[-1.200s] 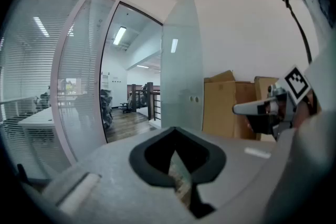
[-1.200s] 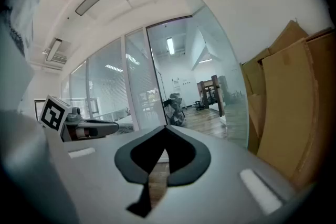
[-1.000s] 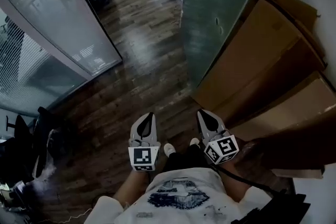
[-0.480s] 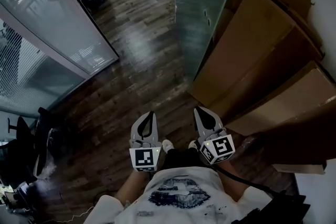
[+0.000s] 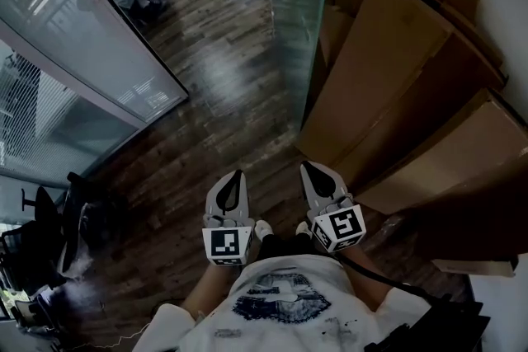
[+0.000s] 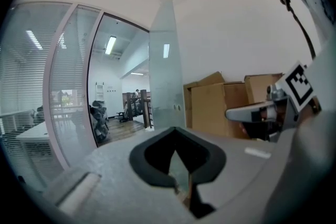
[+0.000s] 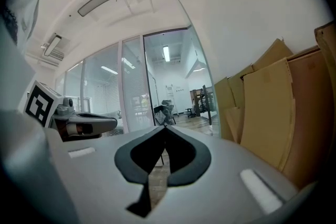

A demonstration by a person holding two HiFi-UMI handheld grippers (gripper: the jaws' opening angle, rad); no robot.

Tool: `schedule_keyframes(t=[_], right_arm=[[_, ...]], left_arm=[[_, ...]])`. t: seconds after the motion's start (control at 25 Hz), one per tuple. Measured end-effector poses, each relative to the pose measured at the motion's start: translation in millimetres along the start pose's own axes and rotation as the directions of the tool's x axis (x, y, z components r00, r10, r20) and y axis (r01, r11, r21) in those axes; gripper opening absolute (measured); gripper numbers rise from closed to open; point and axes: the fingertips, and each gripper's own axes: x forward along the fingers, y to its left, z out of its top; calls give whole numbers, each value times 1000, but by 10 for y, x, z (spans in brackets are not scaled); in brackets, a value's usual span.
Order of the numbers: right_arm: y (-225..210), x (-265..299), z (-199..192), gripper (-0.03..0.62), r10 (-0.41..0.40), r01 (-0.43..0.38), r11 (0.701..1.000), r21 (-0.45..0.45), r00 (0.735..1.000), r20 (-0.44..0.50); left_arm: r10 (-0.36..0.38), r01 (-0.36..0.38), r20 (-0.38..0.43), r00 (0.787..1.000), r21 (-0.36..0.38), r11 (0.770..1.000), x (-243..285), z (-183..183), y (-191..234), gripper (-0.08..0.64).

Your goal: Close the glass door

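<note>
Head view: the left gripper point(image 5: 238, 176) and the right gripper point(image 5: 306, 166) are held low, close to the body and pointed ahead. Both are clenched on nothing, presumably because the door is not yet within reach. The glass door point(image 5: 293, 4) is seen standing open ahead, swung back toward the cardboard sheets point(image 5: 396, 78) leaned against the right wall; whether it touches them cannot be told. Bare wooden floor point(image 5: 214, 95) lies between, and a glass partition point(image 5: 74, 37) runs along the left.

Left gripper view: the jaw tips are shown met, with nothing between them. The door's frosted panel point(image 6: 165, 76) is seen upright straight ahead, well apart, with the open doorway at its left.

Right gripper view: the jaws are likewise pressed together and empty. The cardboard point(image 7: 262, 113) is ranged close on the right, so little room is judged to be left behind the door, and its free edge is the likelier place to take hold.
</note>
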Motion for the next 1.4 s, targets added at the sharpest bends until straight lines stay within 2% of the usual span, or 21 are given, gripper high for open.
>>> schedule_keyframes(t=[0.28,0.48,0.64,0.92,1.4], right_arm=[[-318,-19,256,8,29,-27,999,-23,998,57],[-507,-111,415,8,38,-36,999,-17,995,88],[-579,-188,431,8,54,-52,998,-21,994,95],[-660,-184,321,8,65,-66,998,4,996,63],[-882,424,286,8,36,-37,999,22,999,38]], left_arm=[[8,-11,38,999,55,998,208,290,-227,3],[25,-28,61,998,34,999,317,513,-390,3],[53,-58,88,995,59,997,327,504,-448,3],[62,-64,63,996,39,997,365,420,-501,3],[47,-49,57,997,35,998,930,348,-108,3]])
